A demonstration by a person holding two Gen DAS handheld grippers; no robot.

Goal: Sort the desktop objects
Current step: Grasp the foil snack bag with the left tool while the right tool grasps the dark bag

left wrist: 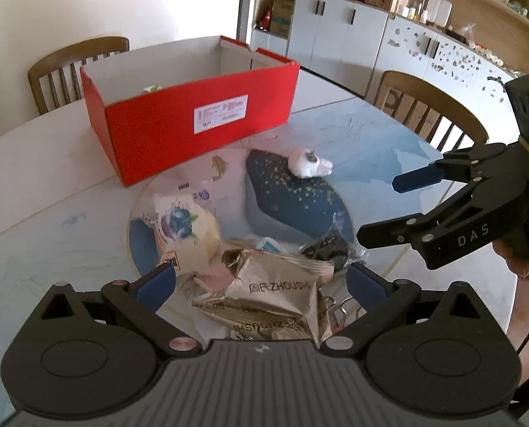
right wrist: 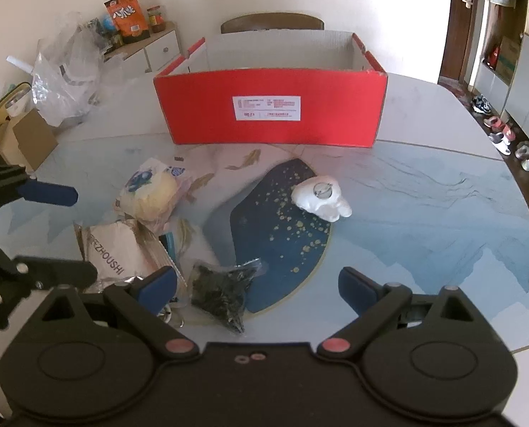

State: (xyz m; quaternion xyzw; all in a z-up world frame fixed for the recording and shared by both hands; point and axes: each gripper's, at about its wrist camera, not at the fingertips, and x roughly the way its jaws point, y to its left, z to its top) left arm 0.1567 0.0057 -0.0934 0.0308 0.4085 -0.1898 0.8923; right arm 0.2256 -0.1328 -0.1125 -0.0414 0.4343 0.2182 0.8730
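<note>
Left claw point(left wrist: 261, 279) spread wide and gripping nothing, hovering right over the tan foil packet point(left wrist: 275, 288) at the near edge of the pile, its blue fingertips point(left wrist: 156, 281) flanking the packet's two ends! Right claw point(right wrist: 257, 286) equally released and empty, poised low above the dark crinkly bag point(right wrist: 223, 286), which sits closer to its left fingertip than to the middle of the gap. Moving outward: the blueberry bread pack point(left wrist: 184, 229) lies just beyond the foil packet, touching it, and there's a small light-blue item point(left wrist: 270, 245) poking out between the wrappers, plus some wire clips point(left wrist: 335, 307) under the packet's right end, hard to count. Further out, the white plush toy point(right wrist: 321, 197) sits alone on the dark patch of the desk point(right wrist: 442, 195), well apart from the heap. Beyond everything, the red box point(right wrist: 271, 110) stands open, something pale just visible inside from the left wrist view. Tally: one foil packet, one bread pack, one dark bag, one plush toy, one box, two claws. The danger, I'd say: the wrappers overlap, so a squeeze on the foil packet may drag the bread pack or snag those clips along; the slick foil could slide from the pads; and with both claws working near the same heap, they could knock each other. The dark bag, off-centre, risks a pinch on loose film only.
</note>
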